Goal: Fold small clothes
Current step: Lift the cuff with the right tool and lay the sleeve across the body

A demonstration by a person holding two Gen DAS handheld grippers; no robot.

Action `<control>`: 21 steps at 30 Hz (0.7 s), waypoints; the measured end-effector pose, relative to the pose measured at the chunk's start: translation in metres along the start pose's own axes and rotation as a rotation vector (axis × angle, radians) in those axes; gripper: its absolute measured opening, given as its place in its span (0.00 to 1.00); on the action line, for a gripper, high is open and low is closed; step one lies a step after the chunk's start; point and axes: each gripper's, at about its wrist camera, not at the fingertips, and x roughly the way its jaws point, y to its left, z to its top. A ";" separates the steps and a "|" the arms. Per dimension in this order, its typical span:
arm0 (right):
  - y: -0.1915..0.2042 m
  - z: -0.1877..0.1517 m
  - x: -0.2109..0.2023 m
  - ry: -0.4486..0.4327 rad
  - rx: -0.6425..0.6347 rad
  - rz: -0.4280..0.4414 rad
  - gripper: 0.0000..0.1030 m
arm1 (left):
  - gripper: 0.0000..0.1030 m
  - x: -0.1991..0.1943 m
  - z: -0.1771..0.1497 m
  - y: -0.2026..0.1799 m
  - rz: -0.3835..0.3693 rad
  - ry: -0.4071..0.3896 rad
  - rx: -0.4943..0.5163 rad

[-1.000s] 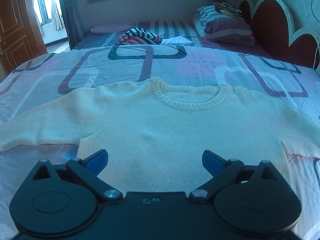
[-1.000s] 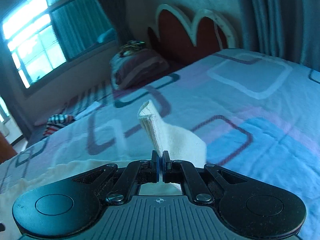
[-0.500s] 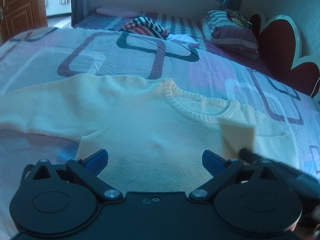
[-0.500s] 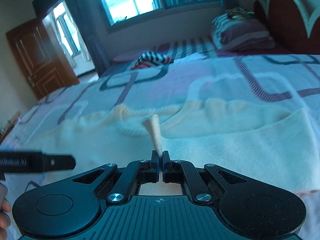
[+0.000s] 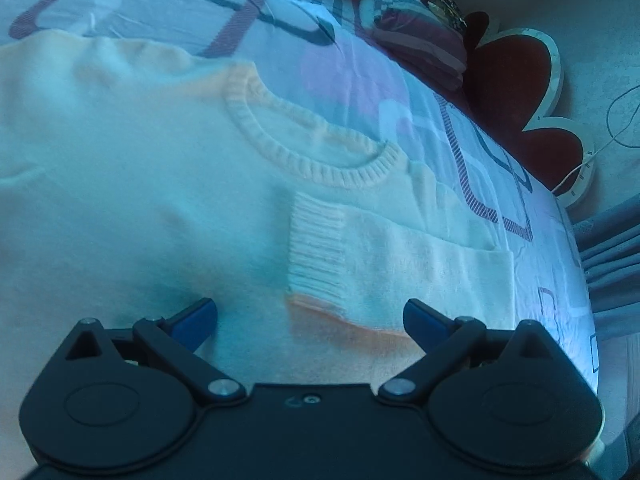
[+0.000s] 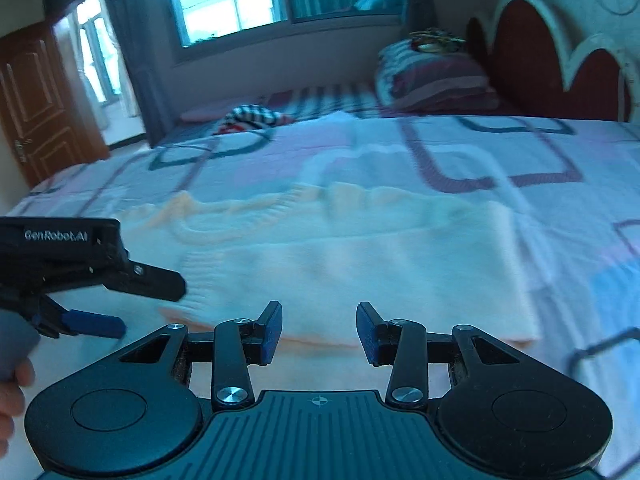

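Lying flat, the sweater points its neckline toward the pillows.

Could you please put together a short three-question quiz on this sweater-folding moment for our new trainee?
1. True or false: the right gripper is clamped on the sleeve cuff.
2. Where does the cuff lie? A) hanging off the bed B) on the sweater chest, below the collar C) on the pillow
3. Fill in: the left gripper has its jaws ____.

Key: 1 false, its jaws stand apart and empty; 2 B; 3 open.
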 end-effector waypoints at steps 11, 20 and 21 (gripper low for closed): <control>-0.054 -0.019 -0.024 0.014 0.119 -0.150 0.40 | 0.30 0.009 0.000 -0.003 -0.037 -0.055 -0.022; -0.054 -0.019 -0.016 0.033 0.139 -0.193 0.40 | 0.04 0.005 0.003 -0.001 -0.065 -0.115 -0.059; -0.054 -0.019 -0.014 0.038 0.146 -0.196 0.40 | 0.04 0.000 0.006 -0.003 -0.077 -0.131 -0.053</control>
